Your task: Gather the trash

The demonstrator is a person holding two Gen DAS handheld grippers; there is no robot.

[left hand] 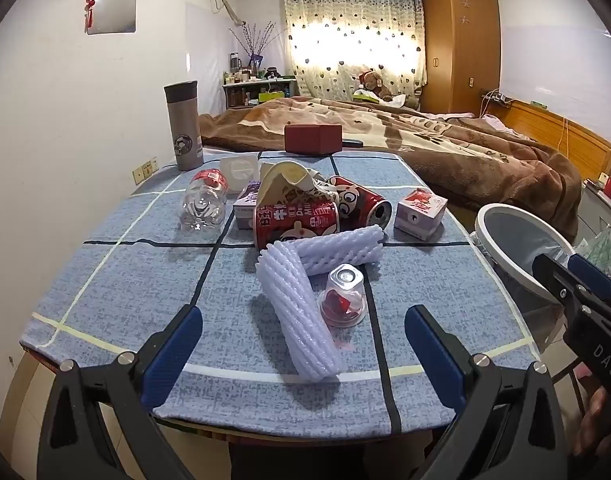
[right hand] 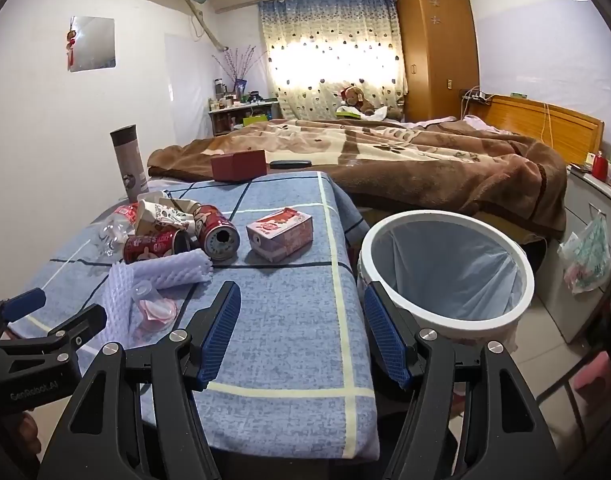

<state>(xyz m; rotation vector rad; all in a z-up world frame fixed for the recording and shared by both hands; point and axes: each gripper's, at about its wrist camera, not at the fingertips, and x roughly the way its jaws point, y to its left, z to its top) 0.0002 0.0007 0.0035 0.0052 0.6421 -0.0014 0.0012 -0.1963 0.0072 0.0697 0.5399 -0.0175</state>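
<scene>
Trash lies on a table with a blue checked cloth (left hand: 125, 280): two white foam nets (left hand: 301, 320), an upturned clear jelly cup (left hand: 342, 296), two red cans (left hand: 297, 220), a crumpled paper carton (left hand: 289, 184), a clear plastic bottle (left hand: 203, 204) and a pink milk box (left hand: 419, 212). My left gripper (left hand: 303, 344) is open and empty at the near edge, in front of the foam nets. My right gripper (right hand: 301, 328) is open and empty over the table's right front corner, beside a white-rimmed bin (right hand: 445, 264) with a grey liner. The milk box (right hand: 279, 232) lies ahead of it.
A grey thermos (left hand: 183, 126) and a dark red box (left hand: 312, 139) stand at the table's far side. A bed with a brown blanket (left hand: 465, 148) lies behind. A plastic bag (right hand: 585, 256) hangs on a cabinet right of the bin.
</scene>
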